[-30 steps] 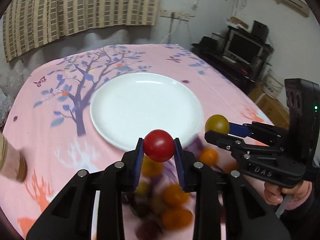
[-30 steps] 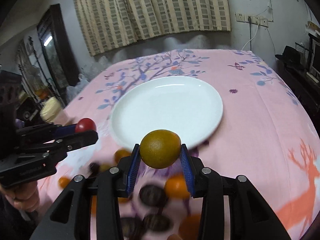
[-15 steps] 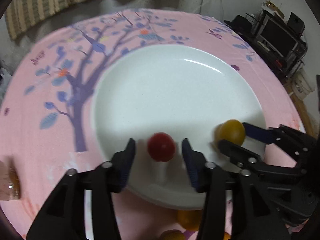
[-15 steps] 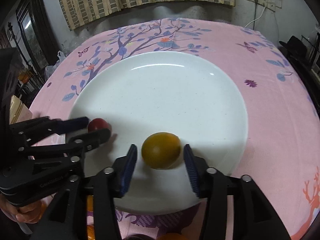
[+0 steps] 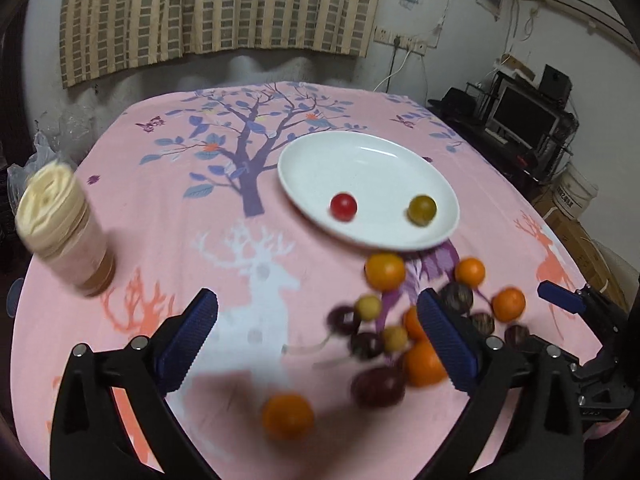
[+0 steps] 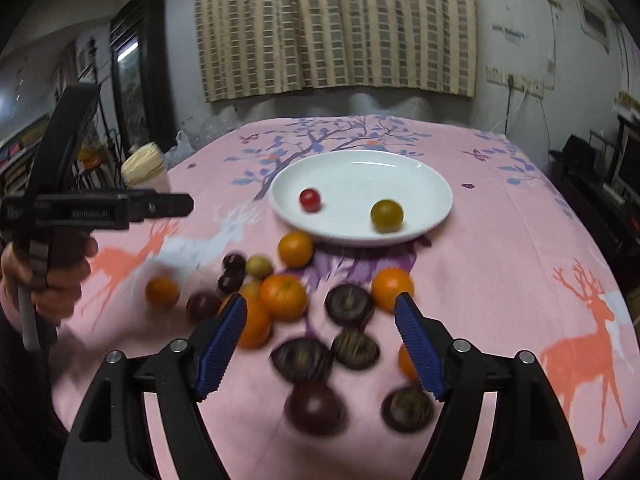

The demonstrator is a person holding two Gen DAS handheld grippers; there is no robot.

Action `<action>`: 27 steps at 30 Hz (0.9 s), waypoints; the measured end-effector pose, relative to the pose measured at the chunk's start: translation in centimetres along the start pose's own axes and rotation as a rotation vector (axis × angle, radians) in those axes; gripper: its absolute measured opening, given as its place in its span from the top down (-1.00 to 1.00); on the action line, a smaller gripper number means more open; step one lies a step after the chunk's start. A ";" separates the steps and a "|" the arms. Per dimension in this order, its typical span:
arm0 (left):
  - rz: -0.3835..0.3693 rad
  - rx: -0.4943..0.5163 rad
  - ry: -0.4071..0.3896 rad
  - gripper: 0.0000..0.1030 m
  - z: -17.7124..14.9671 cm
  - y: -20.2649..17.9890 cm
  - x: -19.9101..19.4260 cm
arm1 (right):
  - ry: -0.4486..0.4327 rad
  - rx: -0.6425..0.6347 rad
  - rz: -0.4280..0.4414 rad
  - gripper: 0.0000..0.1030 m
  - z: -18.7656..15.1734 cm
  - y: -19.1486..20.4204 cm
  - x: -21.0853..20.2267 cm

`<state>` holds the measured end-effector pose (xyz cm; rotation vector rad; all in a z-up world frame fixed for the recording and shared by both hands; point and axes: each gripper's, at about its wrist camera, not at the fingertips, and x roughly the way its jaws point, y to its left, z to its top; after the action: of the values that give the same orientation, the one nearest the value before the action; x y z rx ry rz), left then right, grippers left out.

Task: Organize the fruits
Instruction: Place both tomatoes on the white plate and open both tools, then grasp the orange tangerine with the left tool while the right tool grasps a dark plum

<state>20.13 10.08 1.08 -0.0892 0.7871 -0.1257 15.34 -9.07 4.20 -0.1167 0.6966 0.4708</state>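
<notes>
A white plate (image 5: 360,160) (image 6: 420,176) sits on the pink tablecloth. On it lie a red tomato (image 5: 343,207) (image 6: 309,199) and an olive-yellow fruit (image 5: 422,209) (image 6: 386,215). Near the plate's front edge is a loose pile of oranges (image 5: 385,271) (image 6: 283,297), dark purple fruits (image 5: 378,386) (image 6: 349,305) and small yellow ones (image 5: 368,307) (image 6: 259,267). My left gripper (image 5: 316,340) is open and empty, back over the cloth left of the pile. My right gripper (image 6: 320,340) is open and empty above the pile.
A jar with a cream lid (image 5: 64,232) (image 6: 144,162) stands at the table's left side. The right gripper's blue tip (image 5: 560,300) shows at the right of the left wrist view. The left gripper's body (image 6: 100,208) shows at left in the right wrist view.
Both grippers opened wide, left the red tomato and the olive-yellow fruit on the plate, and pulled back and up over the fruit pile.
</notes>
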 end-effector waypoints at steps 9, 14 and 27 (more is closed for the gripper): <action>-0.035 -0.015 0.004 -0.90 -7.8 1.5 -1.2 | 0.113 -0.089 -0.072 -0.49 -3.4 2.4 1.1; -0.032 -0.011 0.016 -0.90 -8.3 1.6 -0.9 | 0.163 -0.079 -0.099 -0.21 -3.9 2.1 2.3; -0.069 0.020 0.097 -0.28 -8.3 1.0 0.7 | 0.193 0.048 -0.036 0.23 -4.5 0.2 3.0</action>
<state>14.83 10.73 -5.35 -0.0918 0.8796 -0.2046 14.58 -8.94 -1.15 -0.1307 0.8926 0.4113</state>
